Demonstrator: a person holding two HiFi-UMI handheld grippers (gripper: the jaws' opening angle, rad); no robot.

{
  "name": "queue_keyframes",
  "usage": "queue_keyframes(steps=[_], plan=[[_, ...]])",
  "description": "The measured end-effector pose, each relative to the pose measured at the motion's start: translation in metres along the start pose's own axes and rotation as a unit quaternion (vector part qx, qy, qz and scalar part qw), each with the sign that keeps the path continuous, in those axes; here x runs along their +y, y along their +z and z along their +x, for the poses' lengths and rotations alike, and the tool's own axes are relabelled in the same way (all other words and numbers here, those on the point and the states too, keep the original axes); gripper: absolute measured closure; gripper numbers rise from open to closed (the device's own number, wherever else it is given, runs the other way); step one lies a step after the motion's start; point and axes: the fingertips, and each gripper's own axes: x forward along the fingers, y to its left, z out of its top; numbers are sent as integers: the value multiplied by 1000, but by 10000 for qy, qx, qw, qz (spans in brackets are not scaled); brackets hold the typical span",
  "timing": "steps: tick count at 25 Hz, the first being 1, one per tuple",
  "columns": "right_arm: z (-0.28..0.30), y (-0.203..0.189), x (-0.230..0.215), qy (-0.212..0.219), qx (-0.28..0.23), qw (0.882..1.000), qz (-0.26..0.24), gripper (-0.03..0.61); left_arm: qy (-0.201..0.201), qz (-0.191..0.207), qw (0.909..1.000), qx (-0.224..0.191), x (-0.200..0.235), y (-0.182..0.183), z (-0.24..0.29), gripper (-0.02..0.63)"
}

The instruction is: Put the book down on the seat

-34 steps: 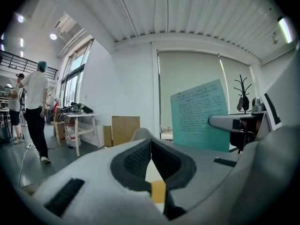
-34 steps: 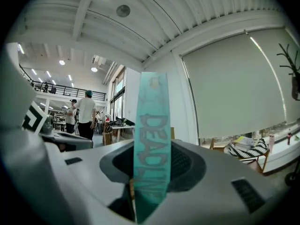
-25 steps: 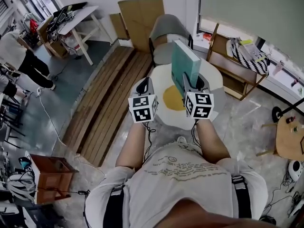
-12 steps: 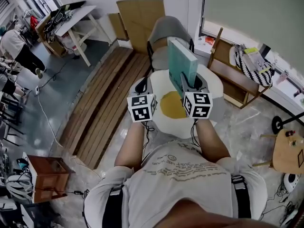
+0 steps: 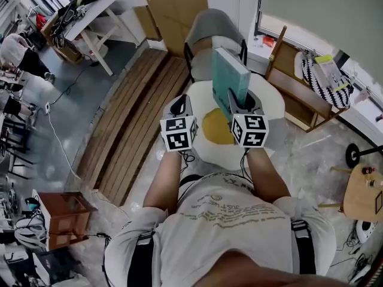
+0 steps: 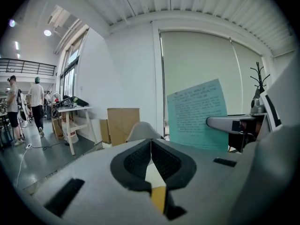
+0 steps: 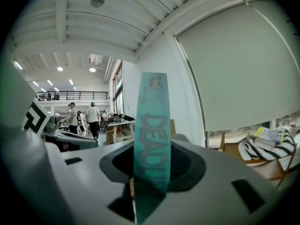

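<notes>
A teal book (image 5: pixel 230 78) stands upright on edge, and my right gripper (image 5: pixel 240 102) is shut on its lower part. In the right gripper view the book's spine (image 7: pixel 152 125) runs up between the two pads. My left gripper (image 5: pixel 181 104) hangs level to the left of the book, shut with nothing in it; in its own view the left gripper (image 6: pixel 151 146) has its pads meeting, and the book's cover (image 6: pixel 197 114) shows to the right. A grey chair (image 5: pixel 208 36) with an empty seat stands just beyond the book. Both grippers hover over a round white surface with a yellow middle (image 5: pixel 218 137).
Wooden planks (image 5: pixel 134 121) lie on the floor at the left. Cardboard sheets (image 5: pixel 173 8) lean on the wall behind the chair. A low wooden shelf (image 5: pixel 299 91) with striped cloth stands at the right, a white table (image 5: pixel 90 17) at the back left, and a small wooden side table (image 5: pixel 362 190) at the right edge.
The grippers and the book have barely moved over the round surface. A person at the far left has walked farther out of the head view.
</notes>
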Motion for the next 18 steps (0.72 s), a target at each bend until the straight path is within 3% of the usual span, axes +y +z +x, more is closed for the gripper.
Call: queue_keyframes(steps=[6,12,18], plan=[[4,-22,-22,-261,230,9991,236,413,-65,-65,9997,233,0,-19,11,594],[26,-57,-28,-585,640,9951,475,413,-421,-40,9972,622,9,-45,43,594],[53,-91,-31,-894,1026,9892,541,413,-719,-36,9906,1163,23,-94,82,594]])
